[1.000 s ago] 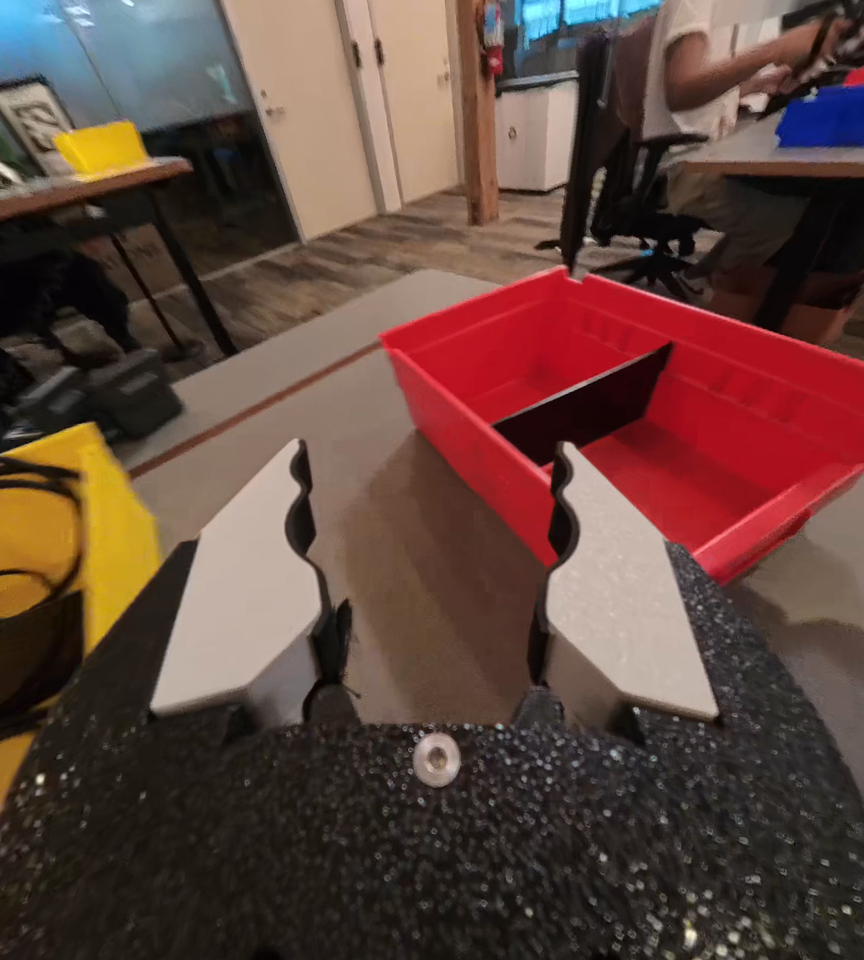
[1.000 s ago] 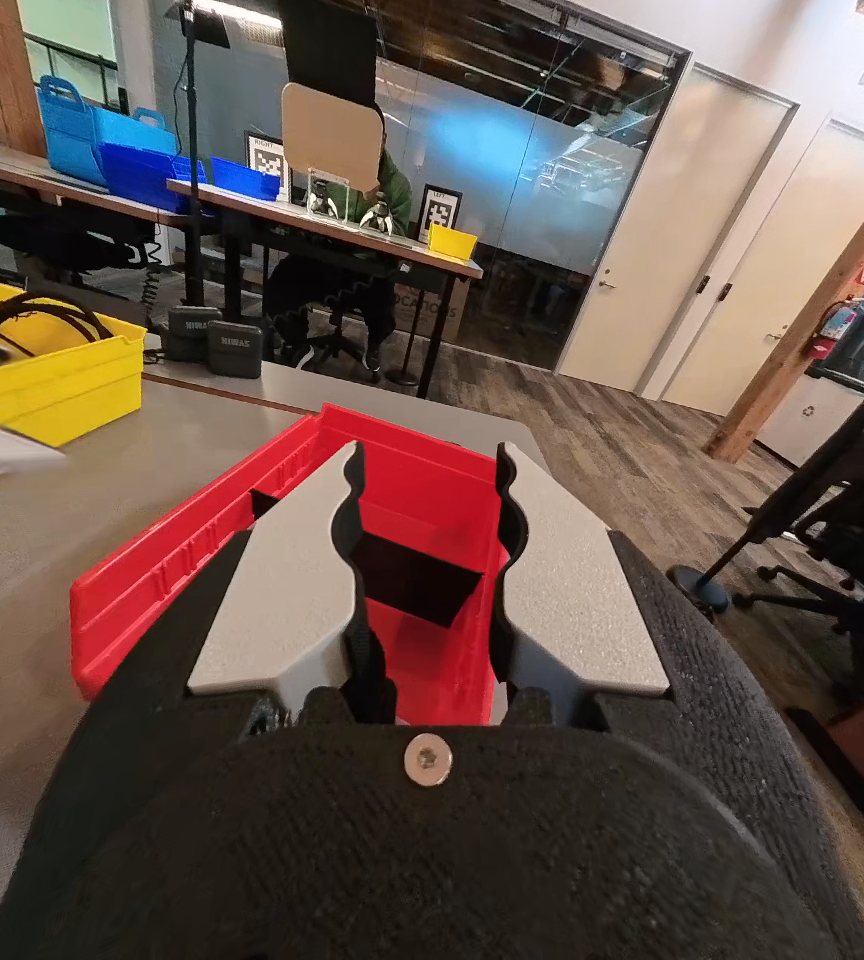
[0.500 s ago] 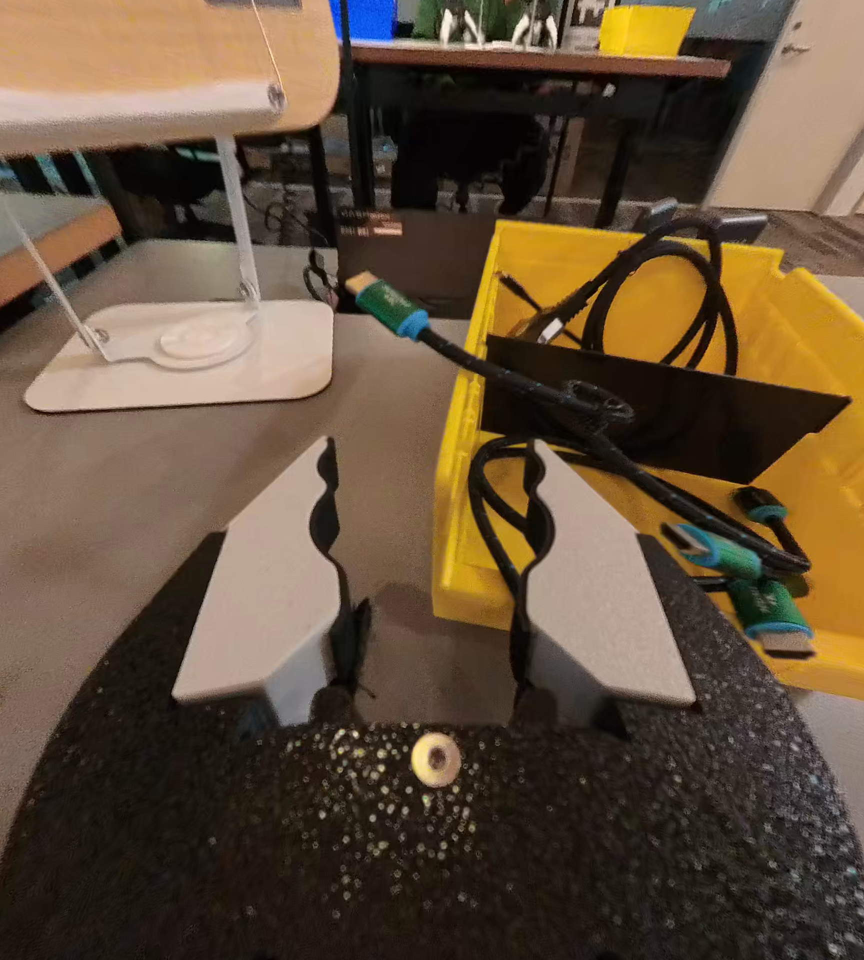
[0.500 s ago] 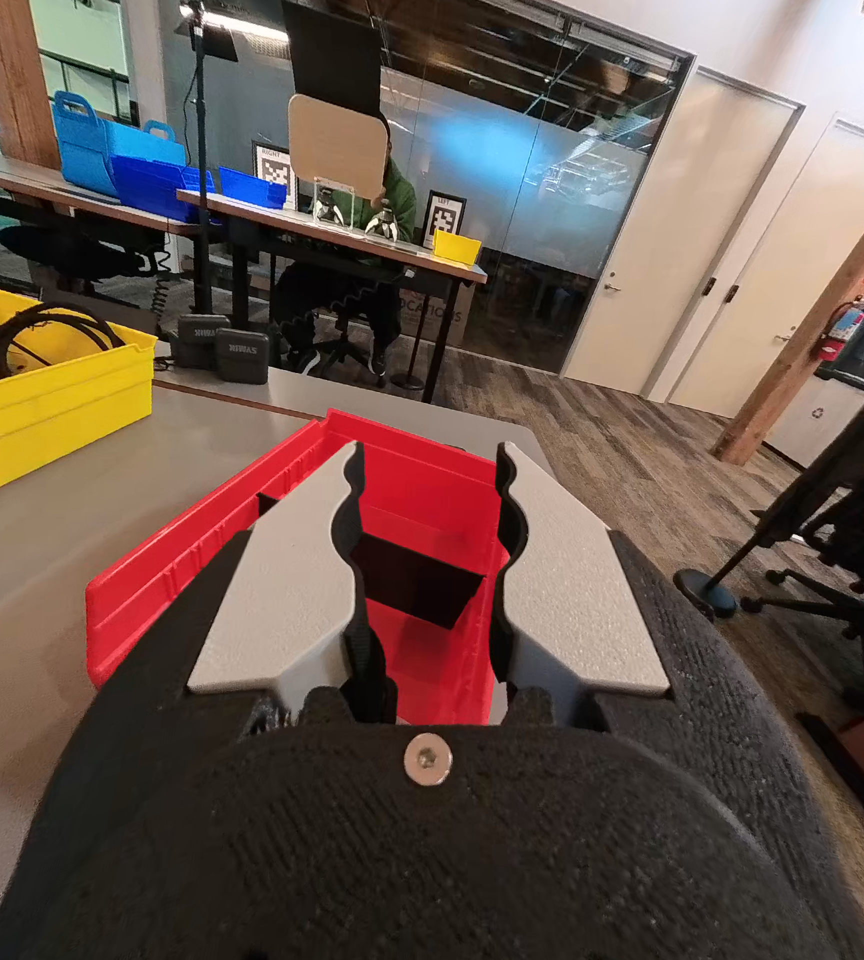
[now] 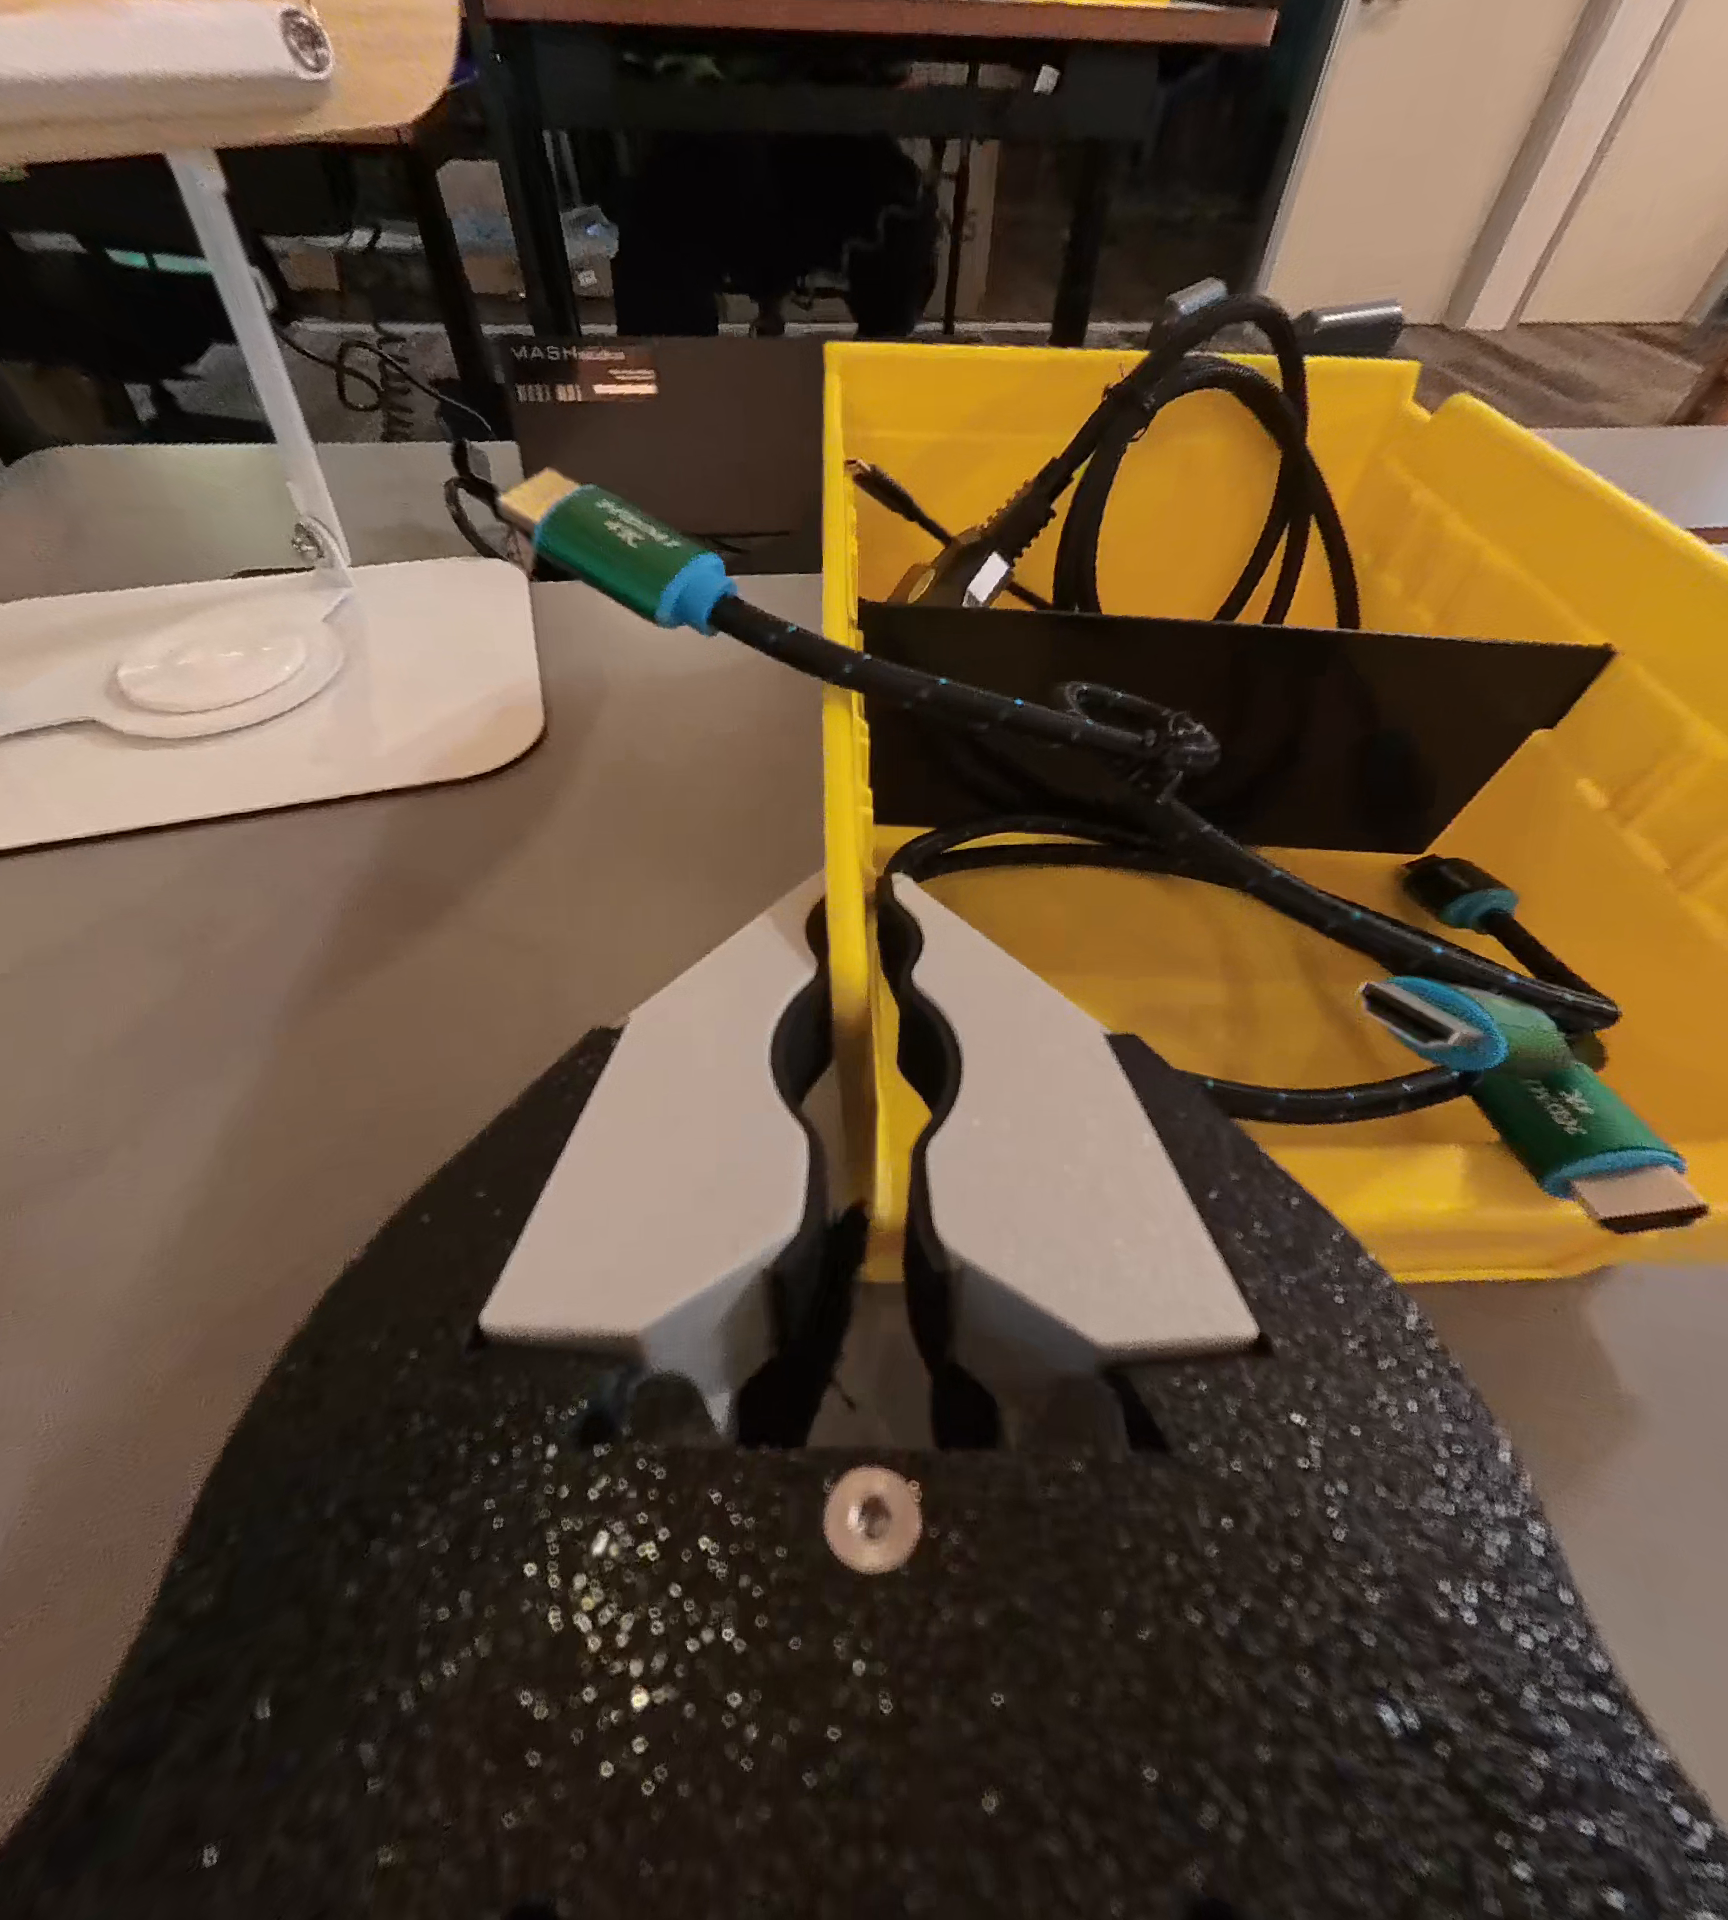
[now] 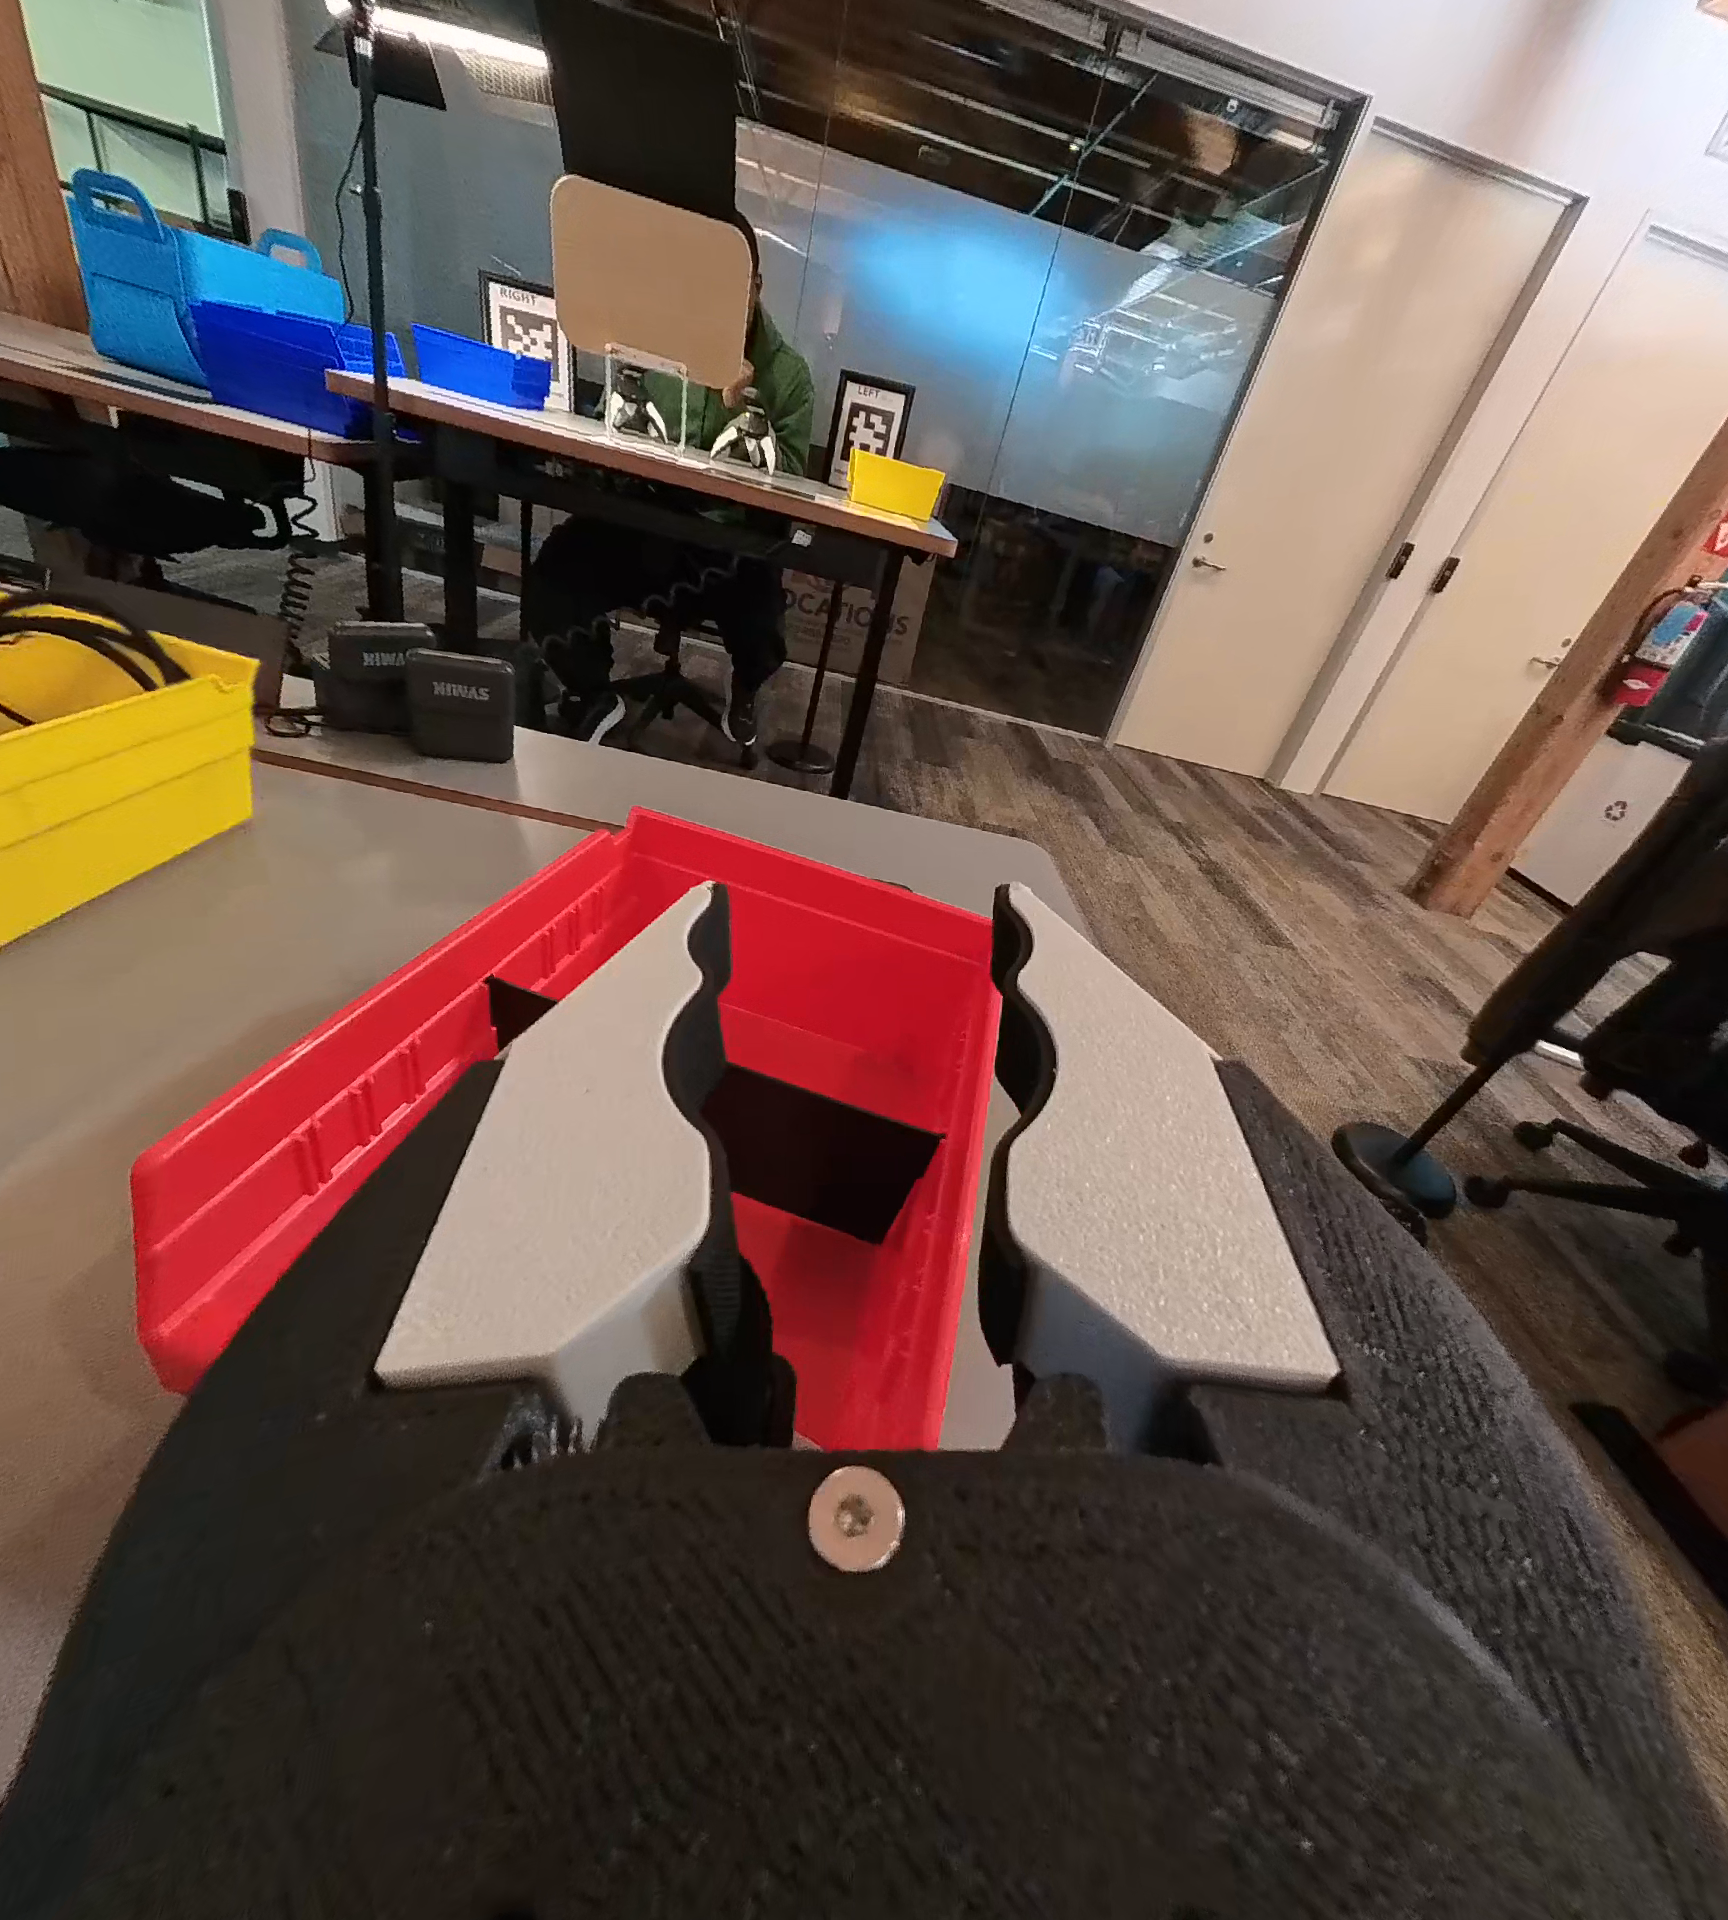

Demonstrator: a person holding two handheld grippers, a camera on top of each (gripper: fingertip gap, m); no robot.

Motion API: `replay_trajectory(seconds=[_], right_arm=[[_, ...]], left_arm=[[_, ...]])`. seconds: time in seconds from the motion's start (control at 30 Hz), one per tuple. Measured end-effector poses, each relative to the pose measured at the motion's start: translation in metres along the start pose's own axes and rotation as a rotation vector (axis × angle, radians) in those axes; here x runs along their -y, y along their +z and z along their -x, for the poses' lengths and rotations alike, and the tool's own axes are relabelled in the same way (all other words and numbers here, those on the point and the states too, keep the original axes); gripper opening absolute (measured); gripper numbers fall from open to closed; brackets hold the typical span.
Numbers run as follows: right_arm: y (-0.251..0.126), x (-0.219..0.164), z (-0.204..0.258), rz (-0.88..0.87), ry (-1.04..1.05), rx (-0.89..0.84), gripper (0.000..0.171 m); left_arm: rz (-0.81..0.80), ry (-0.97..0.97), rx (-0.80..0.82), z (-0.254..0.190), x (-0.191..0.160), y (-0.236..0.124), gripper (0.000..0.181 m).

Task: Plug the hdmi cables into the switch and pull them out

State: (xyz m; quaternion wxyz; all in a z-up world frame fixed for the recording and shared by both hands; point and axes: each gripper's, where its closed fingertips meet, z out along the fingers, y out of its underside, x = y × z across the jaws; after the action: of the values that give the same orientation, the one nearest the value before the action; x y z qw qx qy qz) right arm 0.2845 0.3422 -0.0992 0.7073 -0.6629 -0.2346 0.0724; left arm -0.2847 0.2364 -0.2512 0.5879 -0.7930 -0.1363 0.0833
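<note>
HDMI cables (image 5: 1099,727) lay in the yellow bin (image 5: 1566,727), ahead and to the right of the left gripper (image 5: 852,904). One green plug (image 5: 621,551) stuck out over the bin's left wall, long axis running from upper left down to the right, pointing toward a white stand (image 5: 216,686) on the table (image 5: 268,1039). Two more plugs (image 5: 1525,1101) sat at the bin's near right corner. Left gripper's jaws were nearly closed, one finger each side of the bin's left wall, apparently pinching it; no cable held. No switch was clearly visible in either view. Left gripper was the nearer tool by far, so a cable pick would prob. fall to it, w/ a release of the wall first. Right gripper (image 6: 855,904) was well apart from the cables, over the red bin (image 6: 320,1143), jaws wide apart and holding nothing; yellow bin lay off to its left.
</note>
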Motion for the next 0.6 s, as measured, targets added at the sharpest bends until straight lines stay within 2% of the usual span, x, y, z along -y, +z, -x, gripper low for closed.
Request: replay_trajectory(seconds=[0.2, 0.4, 0.6], right_arm=[[-0.001, 0.001, -0.001, -0.002, -0.001, 0.002, 0.050], [-0.002, 0.005, 0.004, -0.012, -0.010, 0.011, 0.049], [0.006, 0.011, 0.036, -0.020, -0.021, 0.094, 0.049]], left_arm=[[0.006, 0.029, 0.025, 0.020, -0.007, -0.025, 0.002], [0.004, -0.018, 0.055, 0.063, -0.015, -0.057, 0.002], [0.000, -0.023, 0.109, 0.108, -0.025, -0.094, 0.002]])
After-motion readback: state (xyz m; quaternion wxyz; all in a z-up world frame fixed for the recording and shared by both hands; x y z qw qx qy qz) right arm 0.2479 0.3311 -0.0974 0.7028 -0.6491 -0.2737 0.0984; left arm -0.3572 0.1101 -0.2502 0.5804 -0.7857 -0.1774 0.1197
